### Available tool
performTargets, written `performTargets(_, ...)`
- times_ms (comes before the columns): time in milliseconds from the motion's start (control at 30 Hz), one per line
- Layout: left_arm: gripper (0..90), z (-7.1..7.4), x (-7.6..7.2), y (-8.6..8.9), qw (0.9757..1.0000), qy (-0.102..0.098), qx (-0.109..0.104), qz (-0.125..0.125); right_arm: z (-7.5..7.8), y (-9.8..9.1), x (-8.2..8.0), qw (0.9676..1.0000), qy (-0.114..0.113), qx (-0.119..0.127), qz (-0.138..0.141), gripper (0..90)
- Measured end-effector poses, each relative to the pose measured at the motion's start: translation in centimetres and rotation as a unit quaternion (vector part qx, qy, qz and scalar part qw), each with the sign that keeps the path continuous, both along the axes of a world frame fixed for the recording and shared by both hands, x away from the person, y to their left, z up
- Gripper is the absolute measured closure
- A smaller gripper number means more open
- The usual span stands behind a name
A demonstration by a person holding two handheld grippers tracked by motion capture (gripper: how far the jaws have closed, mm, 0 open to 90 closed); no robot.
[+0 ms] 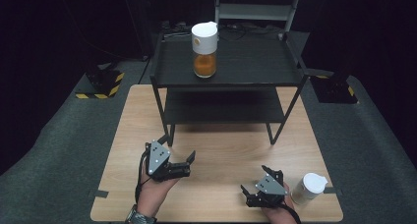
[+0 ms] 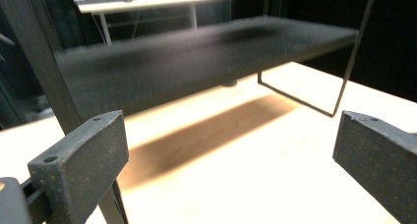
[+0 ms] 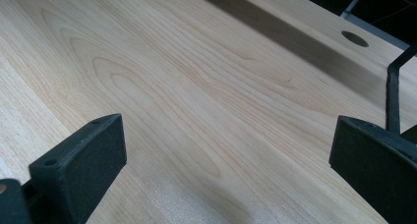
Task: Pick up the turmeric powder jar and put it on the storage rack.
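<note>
A clear jar (image 1: 204, 49) with a white lid and orange contents stands on the top board of a black two-level rack (image 1: 246, 67). A second white-lidded jar (image 1: 309, 187) with pale contents sits at the table's front right corner, just right of my right gripper (image 1: 254, 179). That gripper is open over bare wood (image 3: 196, 86), nothing between its jaws (image 3: 228, 155). My left gripper (image 1: 178, 148) is open too, held low near the rack's front left leg. It faces the lower shelf (image 2: 196, 62), and its jaws (image 2: 231, 150) are wide apart and empty.
The wooden table (image 1: 221, 150) stands on grey carpet. The rack's thin legs (image 2: 344, 71) rest on the tabletop, and a leg (image 3: 393, 96) stands ahead of the right gripper. A round hole (image 3: 355, 38) pierces the tabletop. Yellow-black striped stand bases (image 1: 101, 84) sit on the floor.
</note>
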State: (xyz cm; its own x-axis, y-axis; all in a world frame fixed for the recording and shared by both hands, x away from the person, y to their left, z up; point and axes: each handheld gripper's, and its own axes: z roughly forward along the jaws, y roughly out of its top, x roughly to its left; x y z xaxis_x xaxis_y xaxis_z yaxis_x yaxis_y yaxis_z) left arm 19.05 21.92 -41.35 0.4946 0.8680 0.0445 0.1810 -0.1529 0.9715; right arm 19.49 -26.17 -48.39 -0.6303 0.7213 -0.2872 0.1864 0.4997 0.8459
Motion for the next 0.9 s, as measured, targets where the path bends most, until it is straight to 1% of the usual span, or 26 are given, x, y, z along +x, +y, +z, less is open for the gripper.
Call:
performTargets(100,0.4,-1.5,-0.4,-0.2,0.9999,0.007,0.012,0.004,0.0,0.0,0.0,1.0,0.0,-0.001,0.0,0.0)
performTargets(133,0.4,-1.9,-0.4,-0.1,0.9998,0.012,0.017,0.004,0.0,0.0,0.0,1.0,0.0,-0.001,0.0,0.0)
performTargets(167,0.4,-1.9,-0.4,-0.1,0.9998,0.012,0.017,0.004,0.0,0.0,0.0,1.0,0.0,-0.001,0.0,0.0)
performTargets(233,0.4,-2.7,-0.5,-0.2,0.9996,0.019,0.022,0.006,0.0,0.0,0.0,1.0,0.0,-0.001,0.0,0.0)
performTargets(333,0.4,-3.9,-0.5,-0.2,0.9991,0.033,0.024,0.005,0.0,0.0,0.0,1.0,0.001,0.001,-0.001,0.0)
performTargets(400,0.5,-4.8,-0.4,-0.2,0.9983,0.046,0.035,0.001,0.0,0.0,0.0,1.0,0.002,0.0,-0.001,0.0)
performTargets(433,0.5,-4.8,-0.4,-0.2,0.9983,0.046,0.035,0.001,0.0,0.1,0.0,1.0,0.001,-0.001,0.0,0.0)
performTargets(467,0.5,-5.4,-0.2,-0.2,0.9976,0.057,0.041,-0.001,0.0,0.1,0.0,1.0,0.0,-0.001,0.0,0.0)
performTargets(567,0.5,-5.6,-0.1,-0.3,0.997,0.062,0.046,0.0,0.0,0.1,0.0,1.0,0.0,-0.003,0.0,0.0)
performTargets(633,0.4,-6.2,0.0,-0.3,0.9957,0.074,0.056,0.0,0.0,0.1,0.0,1.0,-0.001,-0.002,-0.001,0.0)
performTargets(667,0.4,-6.2,0.0,-0.3,0.9957,0.074,0.056,0.0,0.0,0.1,0.0,1.0,-0.001,-0.002,-0.001,0.0)
performTargets(733,0.4,-6.5,0.1,-0.4,0.9945,0.082,0.066,-0.001,0.0,0.1,0.0,1.0,-0.001,-0.003,-0.002,0.0)
performTargets(767,0.4,-6.7,0.2,-0.5,0.9932,0.089,0.074,-0.002,0.0,0.2,0.0,1.0,0.0,-0.003,-0.004,0.0)
performTargets(833,0.4,-6.8,0.2,-0.8,0.9922,0.092,0.085,-0.002,0.0,0.3,0.0,1.0,0.001,-0.005,-0.003,0.0)
performTargets(867,0.4,-6.8,0.2,-0.8,0.9922,0.092,0.085,-0.002,0.0,0.3,0.0,1.0,0.0,-0.004,-0.004,0.0)
performTargets(900,0.4,-6.7,0.2,-0.9,0.9917,0.091,0.091,-0.003,0.0,0.3,0.0,1.0,0.0,-0.004,-0.004,0.0)
